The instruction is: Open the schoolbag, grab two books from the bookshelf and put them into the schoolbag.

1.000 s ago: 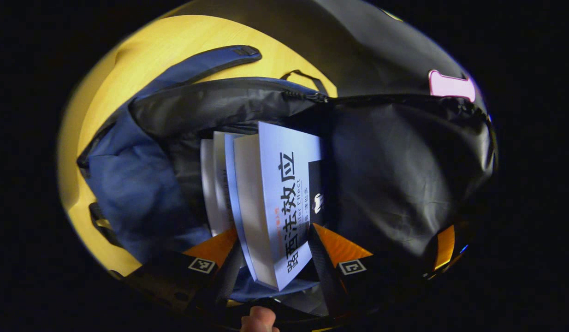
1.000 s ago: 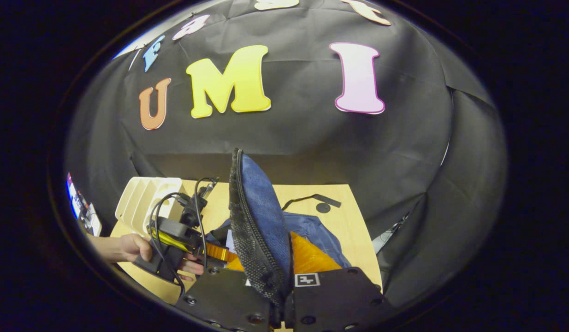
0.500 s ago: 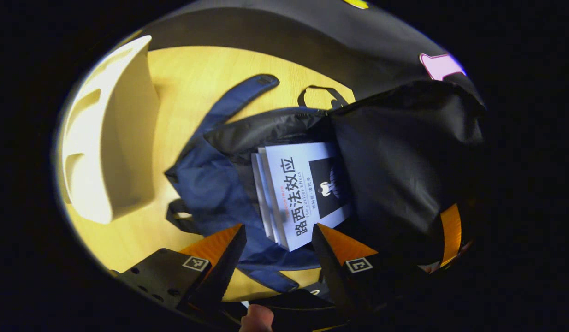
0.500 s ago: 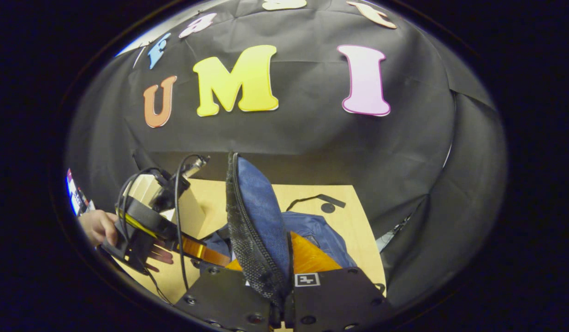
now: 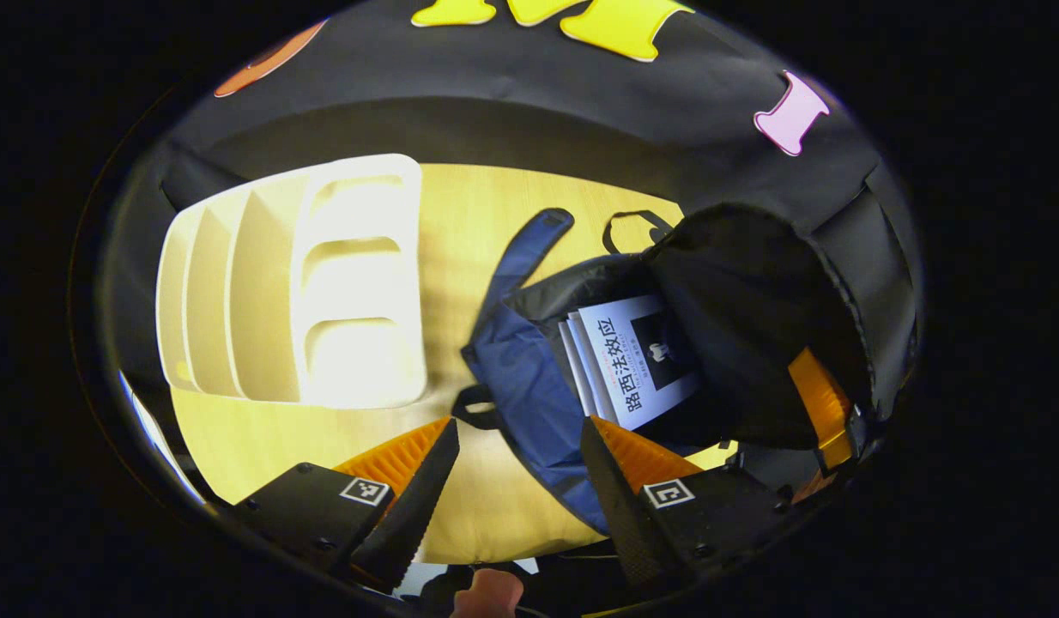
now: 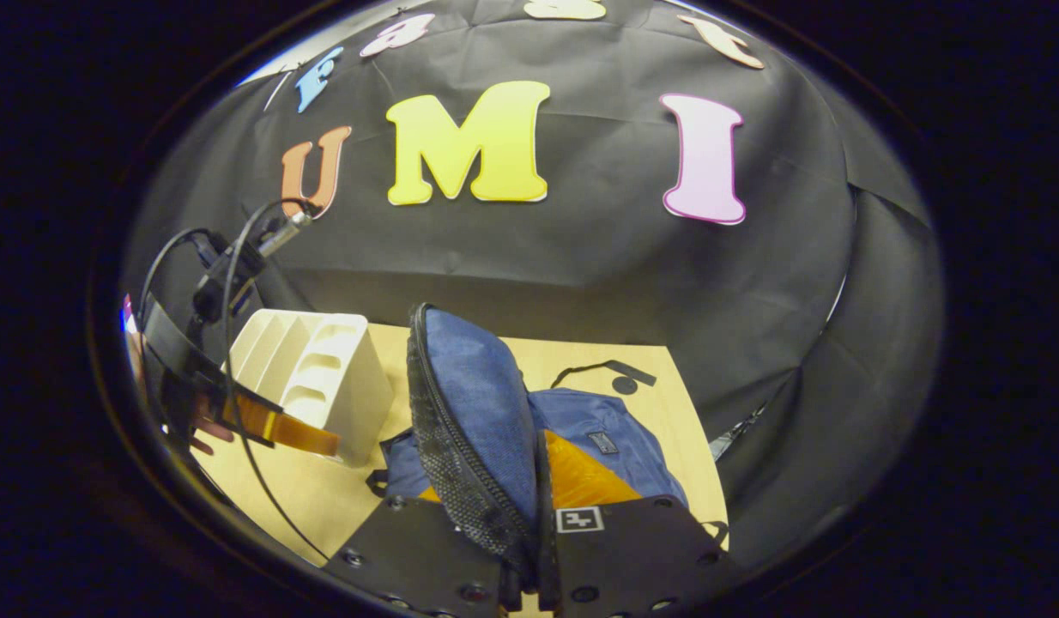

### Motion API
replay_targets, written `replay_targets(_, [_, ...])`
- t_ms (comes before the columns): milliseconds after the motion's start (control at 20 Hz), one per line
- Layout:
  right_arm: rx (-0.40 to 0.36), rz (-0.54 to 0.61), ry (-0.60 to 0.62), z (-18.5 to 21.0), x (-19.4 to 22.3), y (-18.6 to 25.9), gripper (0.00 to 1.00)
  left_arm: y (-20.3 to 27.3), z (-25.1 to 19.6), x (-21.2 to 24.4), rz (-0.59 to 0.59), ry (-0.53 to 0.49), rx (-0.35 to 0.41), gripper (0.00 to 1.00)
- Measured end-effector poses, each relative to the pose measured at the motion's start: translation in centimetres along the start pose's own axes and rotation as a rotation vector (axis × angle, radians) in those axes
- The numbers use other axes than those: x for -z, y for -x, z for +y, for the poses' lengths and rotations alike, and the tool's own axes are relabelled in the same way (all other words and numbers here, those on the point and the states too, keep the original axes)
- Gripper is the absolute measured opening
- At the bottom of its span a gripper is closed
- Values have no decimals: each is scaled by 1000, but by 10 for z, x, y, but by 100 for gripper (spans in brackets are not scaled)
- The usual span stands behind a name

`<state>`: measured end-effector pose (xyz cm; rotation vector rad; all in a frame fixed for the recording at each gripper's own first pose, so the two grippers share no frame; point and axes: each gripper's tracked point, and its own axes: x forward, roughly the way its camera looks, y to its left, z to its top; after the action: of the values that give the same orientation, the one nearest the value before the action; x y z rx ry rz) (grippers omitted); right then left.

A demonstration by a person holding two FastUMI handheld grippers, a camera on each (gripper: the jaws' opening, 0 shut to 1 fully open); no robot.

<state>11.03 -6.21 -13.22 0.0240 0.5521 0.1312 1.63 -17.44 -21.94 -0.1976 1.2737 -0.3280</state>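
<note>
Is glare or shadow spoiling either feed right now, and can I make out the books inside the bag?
Left gripper view: the white plastic bookshelf is blown out by glare; the white-covered books inside the open blue fabric schoolbag stay sharp, its black lining dark. Right gripper view: evenly lit, edges bent by the fisheye; the right gripper pinches the schoolbag's raised flap, which blocks the interior.

Schoolbag (image 5: 529, 395), bookshelf (image 5: 298, 283) on table (image 5: 461, 223)
</note>
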Motion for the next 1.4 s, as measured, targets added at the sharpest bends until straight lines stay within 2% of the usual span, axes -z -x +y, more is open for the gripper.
replay_targets(100, [-25, -23, -14, 13, -6, 11, 11, 21, 9, -1, -31, 5, -5, 92])
replay_targets(150, [-35, -49, -9, 21, -11, 17, 19, 31, 13, -1, -42, 11, -7, 92])
replay_targets(200, [-43, -74, 8, 28, -17, 25, 12, 39, 16, -1, -51, 21, -5, 92])
replay_targets(250, [-46, -96, 26, 34, -21, 30, 27, 49, 19, 1, -56, 32, 2, 92])
replay_targets(300, [-59, -123, 32, 44, -27, 38, 27, 59, 20, 4, -57, 42, 15, 92])
replay_targets(400, [-91, -186, 36, 70, -44, 56, 50, 78, 27, 15, -54, 32, 22, 92])
replay_targets(500, [-104, -248, 58, 85, -56, 73, 75, 85, 44, 22, -75, -14, -22, 92])
replay_targets(600, [-111, -310, 80, 104, -66, 90, 82, 103, 57, 22, -123, -45, -62, 92])
replay_targets(650, [-115, -338, 88, 114, -71, 99, 93, 113, 63, 20, -158, -52, -84, 92])
replay_targets(750, [-116, -385, 87, 125, -80, 112, 95, 135, 71, 6, -255, -48, -116, 91])
replay_targets(800, [-121, -410, 78, 130, -86, 118, 94, 148, 74, -2, -316, -44, -126, 92])
replay_targets(850, [-122, -432, 65, 135, -92, 125, 99, 160, 77, -9, -379, -44, -137, 92])
replay_targets(900, [-122, -454, 47, 138, -99, 131, 96, 174, 78, -18, -444, -48, -147, 92])
replay_targets(1000, [-121, -503, 1, 141, -117, 148, 99, 207, 84, -39, -595, -74, -171, 92])
replay_targets(1050, [-116, -527, -22, 140, -126, 156, 96, 225, 80, -49, -686, -90, -187, 91])
replay_targets(1200, [-86, -598, -77, 137, -152, 182, 94, 270, 76, -81, -924, -126, -220, 93])
replay_targets(1250, [-68, -616, -90, 133, -158, 189, 94, 284, 77, -87, -984, -122, -231, 96])
replay_targets(1300, [-55, -636, -97, 132, -164, 195, 98, 294, 77, -92, -1036, -113, -234, 98])
replay_targets(1400, [-27, -668, -111, 131, -173, 206, 96, 324, 79, -86, -1113, -91, -214, 98])
